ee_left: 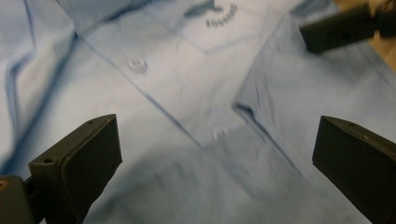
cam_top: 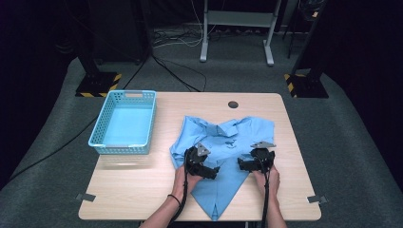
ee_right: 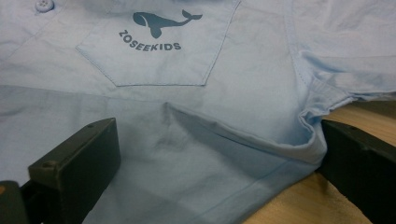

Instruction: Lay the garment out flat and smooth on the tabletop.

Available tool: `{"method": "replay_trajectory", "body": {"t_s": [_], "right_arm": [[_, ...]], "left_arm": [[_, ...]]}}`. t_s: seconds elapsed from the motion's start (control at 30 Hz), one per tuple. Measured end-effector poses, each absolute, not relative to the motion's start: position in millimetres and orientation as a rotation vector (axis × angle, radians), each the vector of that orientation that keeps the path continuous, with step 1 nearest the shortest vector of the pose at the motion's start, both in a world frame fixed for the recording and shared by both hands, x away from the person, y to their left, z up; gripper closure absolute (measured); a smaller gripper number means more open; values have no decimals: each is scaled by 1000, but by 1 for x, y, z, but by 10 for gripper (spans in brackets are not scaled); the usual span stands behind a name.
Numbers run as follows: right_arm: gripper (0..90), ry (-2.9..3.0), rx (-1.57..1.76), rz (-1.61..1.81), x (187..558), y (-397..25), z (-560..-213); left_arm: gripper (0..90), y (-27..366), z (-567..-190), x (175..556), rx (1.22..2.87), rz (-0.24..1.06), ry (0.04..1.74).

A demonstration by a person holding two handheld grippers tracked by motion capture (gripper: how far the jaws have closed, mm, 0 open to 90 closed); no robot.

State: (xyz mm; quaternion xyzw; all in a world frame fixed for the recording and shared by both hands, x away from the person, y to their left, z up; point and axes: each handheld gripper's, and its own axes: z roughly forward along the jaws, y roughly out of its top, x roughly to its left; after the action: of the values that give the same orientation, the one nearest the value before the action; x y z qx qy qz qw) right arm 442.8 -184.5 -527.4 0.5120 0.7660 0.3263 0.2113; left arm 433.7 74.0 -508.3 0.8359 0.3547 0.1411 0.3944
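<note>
A light blue child's shirt [cam_top: 223, 133] lies crumpled on the wooden table [cam_top: 142, 190], its collar toward the far side. My left gripper [cam_top: 211, 171] hovers over the shirt's lower left part, held in a hand. In the left gripper view it [ee_left: 217, 140] is open wide above the button placket [ee_left: 135, 65]. My right gripper [cam_top: 243, 165] is over the lower right part. In the right gripper view it [ee_right: 217, 144] is open, with a raised fold of the shirt's edge [ee_right: 261, 140] between the jaws. The chest pocket [ee_right: 154, 51] with a whale print lies just ahead.
A light blue plastic basket [cam_top: 123, 149] stands at the table's left side. A round cable hole [cam_top: 233, 104] sits near the far edge. The right gripper's far jaw rests by bare wood [ee_right: 289, 205]. Stand bases and cables lie on the floor behind.
</note>
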Motion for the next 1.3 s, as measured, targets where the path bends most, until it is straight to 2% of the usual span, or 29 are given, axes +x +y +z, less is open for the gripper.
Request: {"method": "replay_trajectory", "body": {"t_s": [0.63, 0.93, 1.1, 1.3], "right_arm": [[0, 2135, 1415, 908, 444, -185, -527], [2, 2138, 1413, 911, 444, -185, -527], [3, 2138, 1413, 911, 444, -185, -527], [3, 2138, 1412, 912, 444, -185, -527]], "left_arm": [[4, 47, -509, 498, 2139, 240, 916], [14, 38, -505, 526, 2152, 250, 920], [20, 36, -507, 536, 2195, 316, 905], [27, 44, -510, 545, 2172, 356, 957]]}}
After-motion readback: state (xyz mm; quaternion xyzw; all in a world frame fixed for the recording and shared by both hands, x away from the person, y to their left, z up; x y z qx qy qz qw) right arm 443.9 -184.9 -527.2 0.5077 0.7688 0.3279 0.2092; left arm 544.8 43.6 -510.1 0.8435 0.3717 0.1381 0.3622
